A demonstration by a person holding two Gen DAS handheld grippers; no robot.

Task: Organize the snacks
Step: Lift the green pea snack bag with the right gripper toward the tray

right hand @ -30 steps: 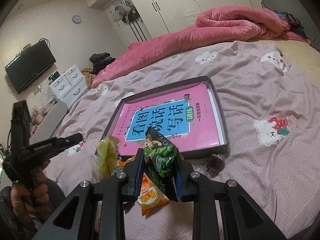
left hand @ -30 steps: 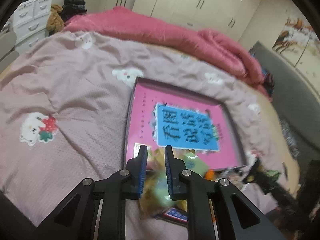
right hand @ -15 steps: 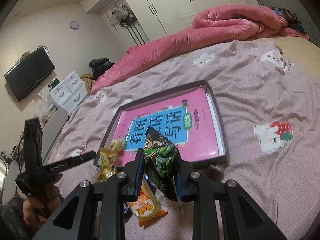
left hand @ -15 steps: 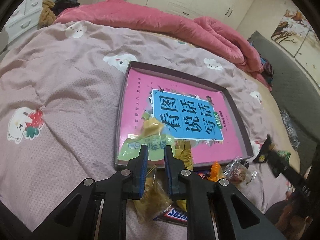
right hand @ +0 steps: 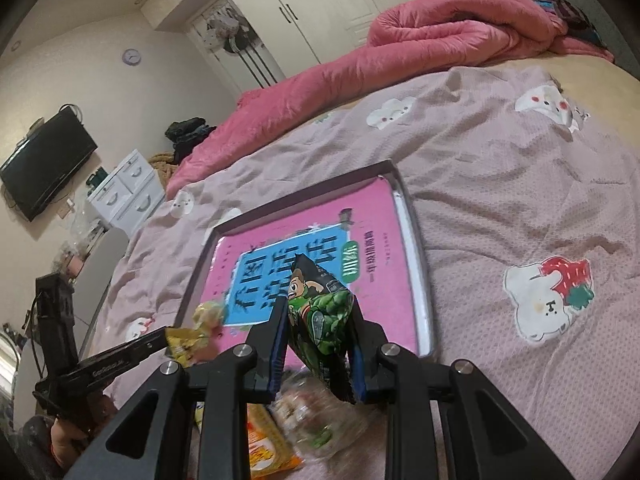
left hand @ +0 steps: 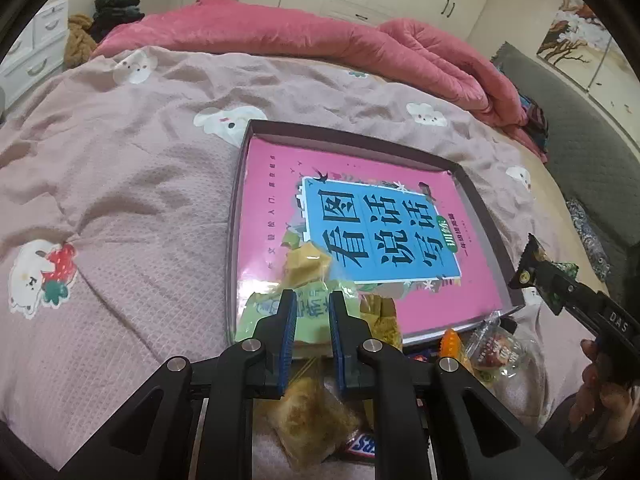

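Note:
My left gripper (left hand: 312, 300) is shut on a yellow-green snack packet (left hand: 306, 264), which hangs over the near left corner of the dark-rimmed tray (left hand: 236, 208). A pink book with a blue title panel (left hand: 380, 232) lies in the tray. My right gripper (right hand: 318, 312) is shut on a green packet with a cartoon figure (right hand: 320, 304), held above the tray's near edge (right hand: 424, 280). In the right wrist view the left gripper (right hand: 160, 338) and its yellow packet (right hand: 196, 332) show at the left. In the left wrist view the right gripper (left hand: 528, 276) is at the far right.
Loose snacks lie on the bedspread in front of the tray: a pastry in clear wrap (left hand: 312, 420), a Snickers bar (left hand: 360, 446), an orange packet (right hand: 268, 448) and a clear pouch (left hand: 496, 350). A pink duvet (left hand: 320, 44) is bunched behind. White drawers (right hand: 128, 192) stand beside the bed.
My left gripper carried the yellow-green packet forward to the tray's near left corner. My right gripper moved in toward the tray with the green packet still held.

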